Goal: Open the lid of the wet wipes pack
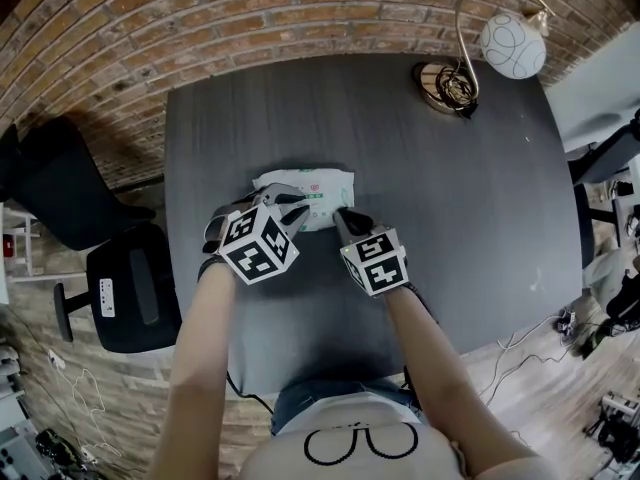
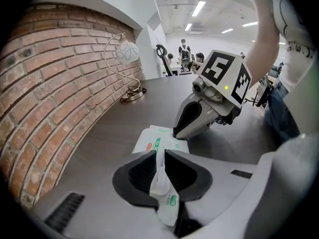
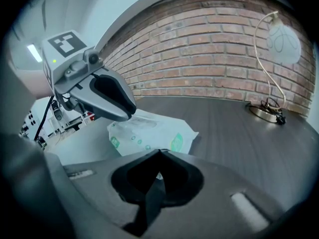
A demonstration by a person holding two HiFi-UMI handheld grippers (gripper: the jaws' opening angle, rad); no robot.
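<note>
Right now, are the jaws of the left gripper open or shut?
Shut on the wet wipes pack: the left gripper has its jaws pressed on a thin white edge of it.

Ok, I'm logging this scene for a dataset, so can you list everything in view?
Soft plastic wet wipes pack: one, white with green print, lying mid-table.
Rectangular table: one, dark grey, against the wall.
Lamp with curved metal stem and globe shade: one, brass and white, table's far right corner.
Brick wall: one, red-brown, behind the table.
Office chairs: two, black, left of the table.
Left gripper: one, grey, jaws shut on the pack's film.
Right gripper: one, grey, jaws together, tip at the pack.
Person's forearms: two, behind the grippers.
</note>
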